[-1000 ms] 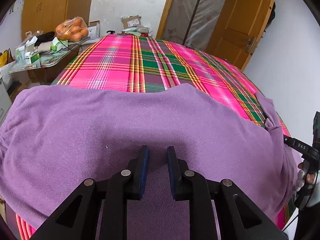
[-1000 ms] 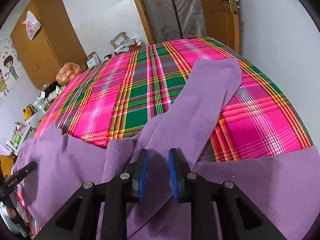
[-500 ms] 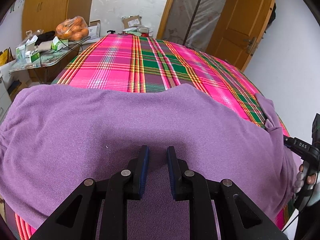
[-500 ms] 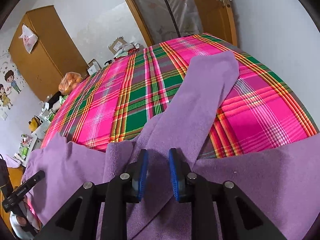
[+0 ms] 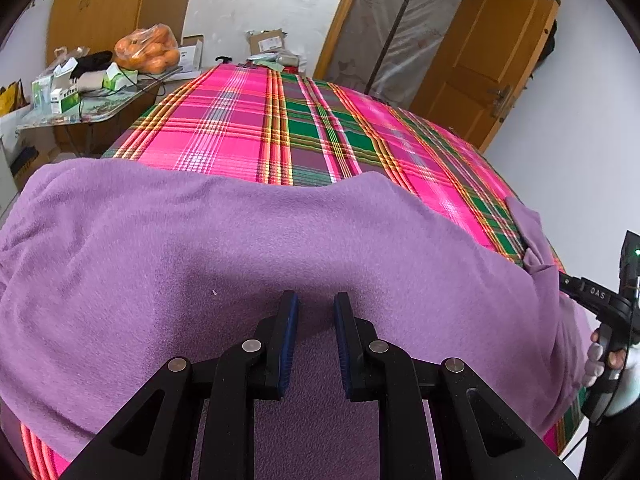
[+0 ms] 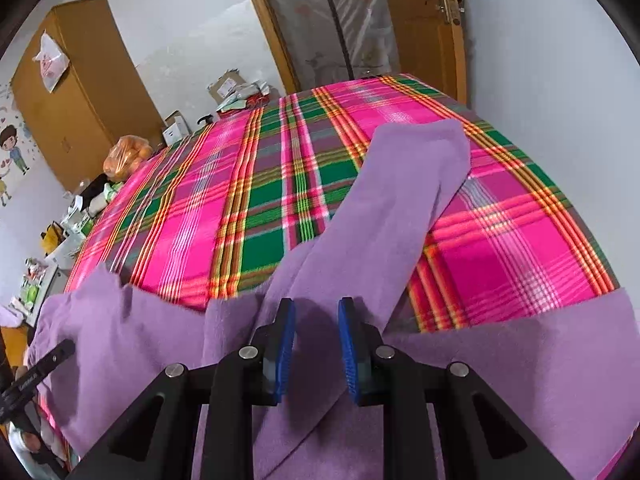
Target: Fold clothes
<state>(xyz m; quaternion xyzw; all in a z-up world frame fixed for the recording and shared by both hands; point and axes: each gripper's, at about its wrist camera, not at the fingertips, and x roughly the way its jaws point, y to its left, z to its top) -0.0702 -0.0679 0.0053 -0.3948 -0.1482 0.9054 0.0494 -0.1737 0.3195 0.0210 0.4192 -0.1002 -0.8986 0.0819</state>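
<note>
A purple fleece garment [image 5: 200,248] lies spread over the near part of a bed with a pink and green plaid blanket [image 5: 248,128]. My left gripper [image 5: 316,300] sits on the garment's body near its front edge, its jaws narrowly apart and pinching the fleece. My right gripper [image 6: 316,304] is over the base of the long purple sleeve [image 6: 400,200], which runs away across the blanket. Its jaws are opening, and the sleeve cloth lies in the gap below the pads. A person's hand [image 5: 600,356] holds the right gripper's handle at the garment's right end.
A side table [image 5: 80,100] with boxes and a bag of oranges [image 5: 148,48] stands left of the bed. A wooden wardrobe [image 6: 80,92] is behind it. A wooden door [image 5: 480,52] and a white wall close the right side. Cardboard boxes [image 5: 268,42] sit past the bed's far end.
The right gripper's jaws have spread slightly wider over the sleeve, and its view has rolled a little. The left gripper and the garment body look unchanged.
</note>
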